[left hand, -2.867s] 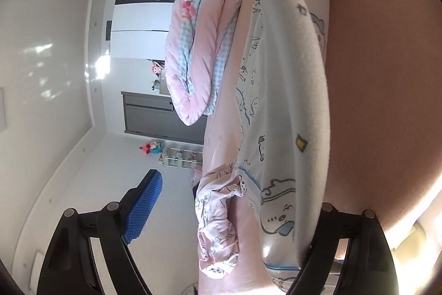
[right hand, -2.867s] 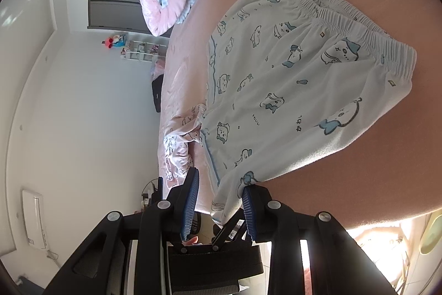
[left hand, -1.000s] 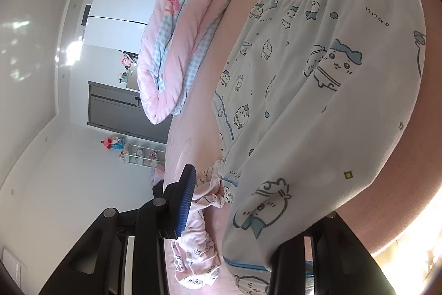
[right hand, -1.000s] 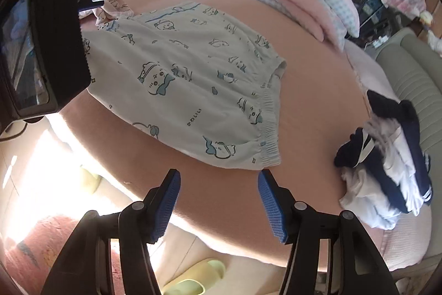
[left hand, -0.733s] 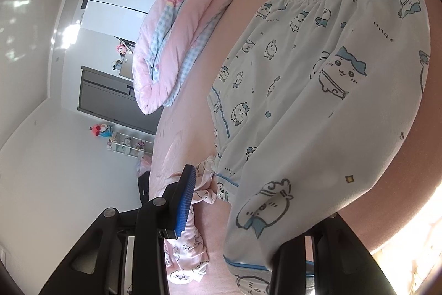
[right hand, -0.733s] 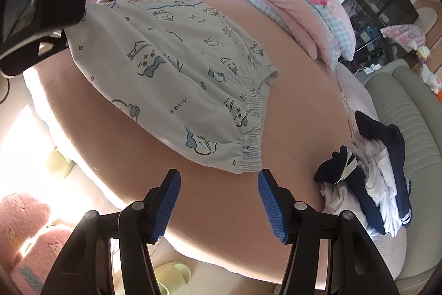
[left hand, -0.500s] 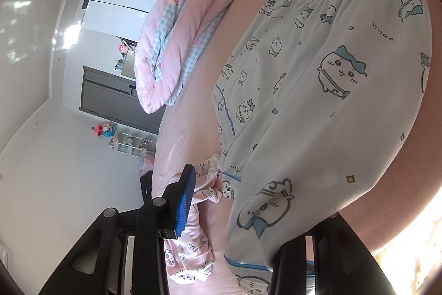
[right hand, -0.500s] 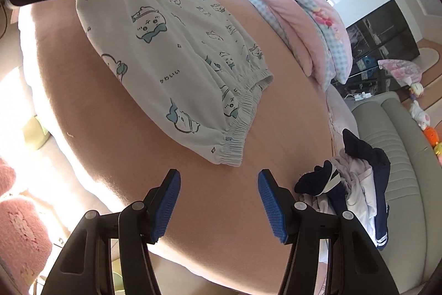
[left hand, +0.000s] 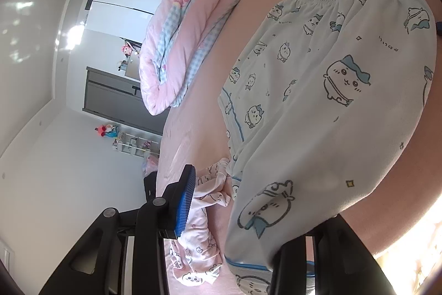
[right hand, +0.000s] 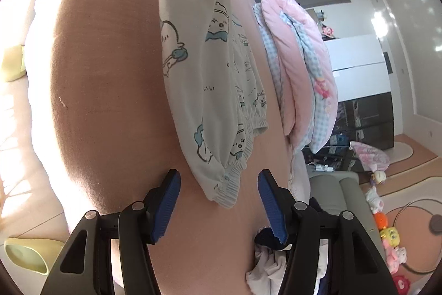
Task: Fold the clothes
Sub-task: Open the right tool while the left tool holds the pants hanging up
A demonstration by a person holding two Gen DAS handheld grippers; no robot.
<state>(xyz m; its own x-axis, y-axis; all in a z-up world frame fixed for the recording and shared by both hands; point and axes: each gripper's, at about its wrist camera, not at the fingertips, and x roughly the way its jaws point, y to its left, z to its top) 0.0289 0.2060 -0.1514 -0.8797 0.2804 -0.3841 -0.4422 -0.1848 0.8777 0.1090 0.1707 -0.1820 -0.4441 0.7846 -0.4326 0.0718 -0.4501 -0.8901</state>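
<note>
- Between the blue pads of the right gripper (right hand: pixel 218 174) sits the stretchy waistband corner of the white cotton shorts with blue cartoon animals (right hand: pixel 201 73). The jaws stand about half apart, and neither pad touches the cloth.
- Over at the other end of the shorts is the left gripper (left hand: pixel 237 212). Its jaws stand a little apart. The leg of the shorts lies over one finger, and the other blue pad touches nothing, so it looks like a drape and not a pinch.
- The far end of the shorts lifts up toward that gripper. The waistband end rests on the flat pinkish-brown bed sheet (right hand: pixel 110 73).
- I think the step now is to catch the waistband corner so the shorts can be folded.
- To do it well, slide the right pads forward until both layers of the waistband are between them, then squeeze. Grab the thick gathered edge, not the thin cloth, so it does not slip.
- The left side should get a real pinch too, or the leg may slide off when it is lifted.
- A pink garment with small prints (left hand: pixel 199 248) lies bunched just beside the shorts' leg. Try not to catch it.
- Farther off are a puffy pink and blue checked quilt (right hand: pixel 292 60) and a pile of dark blue and white clothes (right hand: pixel 270 261), both clear of the shorts.
</note>
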